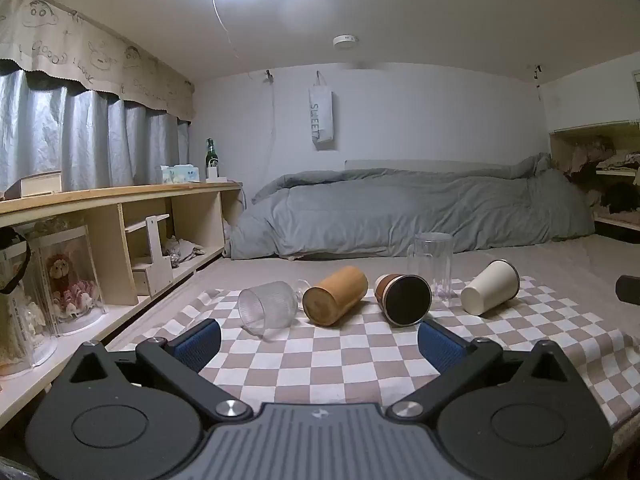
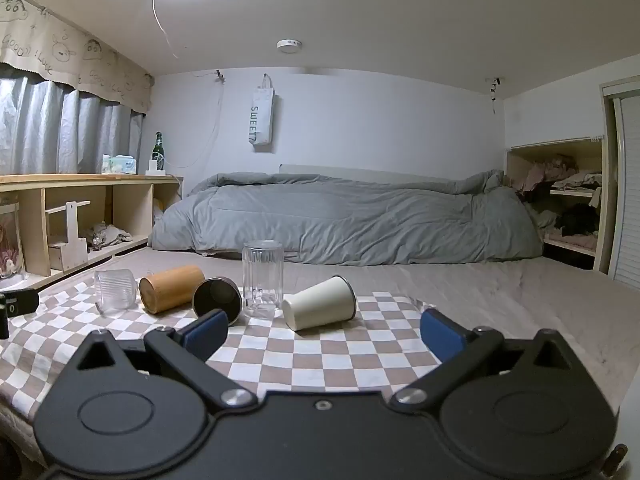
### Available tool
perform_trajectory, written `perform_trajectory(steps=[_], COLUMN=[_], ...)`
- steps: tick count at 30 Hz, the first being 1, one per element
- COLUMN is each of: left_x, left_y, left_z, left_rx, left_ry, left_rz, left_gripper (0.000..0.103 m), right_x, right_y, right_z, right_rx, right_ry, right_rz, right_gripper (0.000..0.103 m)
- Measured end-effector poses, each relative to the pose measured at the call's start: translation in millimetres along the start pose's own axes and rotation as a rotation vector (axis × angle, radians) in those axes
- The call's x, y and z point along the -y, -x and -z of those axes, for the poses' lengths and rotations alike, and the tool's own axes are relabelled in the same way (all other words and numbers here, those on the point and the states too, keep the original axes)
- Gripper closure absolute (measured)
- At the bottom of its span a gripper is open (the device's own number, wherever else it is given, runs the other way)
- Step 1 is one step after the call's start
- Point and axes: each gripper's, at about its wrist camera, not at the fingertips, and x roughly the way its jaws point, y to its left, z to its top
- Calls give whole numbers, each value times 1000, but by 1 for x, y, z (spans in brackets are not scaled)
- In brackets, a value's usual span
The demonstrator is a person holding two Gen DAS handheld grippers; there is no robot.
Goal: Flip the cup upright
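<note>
Lying on checkered cloth point(image 2: 328, 364), four cups on sides, tall clear glass point(image 2: 262, 278) upright; white cup point(image 2: 320, 304) nearest right gripper point(image 2: 320, 330), mouth facing away; both grippers spread wide, empty, left gripper point(image 1: 318, 338) back; advice: straddle wall mid-body, clamp gently, rotate base down.

Checkered cloth point(image 1: 320, 364) on floor, grey duvet point(image 2: 344, 216) behind, wooden shelf point(image 1: 120, 196) with green bottle point(image 1: 210, 156), tissue pack point(image 1: 180, 174), grey curtains point(image 1: 80, 136).
</note>
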Motion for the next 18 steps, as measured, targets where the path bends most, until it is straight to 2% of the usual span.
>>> perform_trajectory(steps=[18], left_x=[1], left_y=[-5], left_z=[3], left_rx=[-10], left_ry=[5], left_rz=[5], left_gripper=[0], right_x=[-1], right_y=[0], right_z=[0], right_rx=[1], right_ry=[5], right_rz=[2], right_gripper=[0])
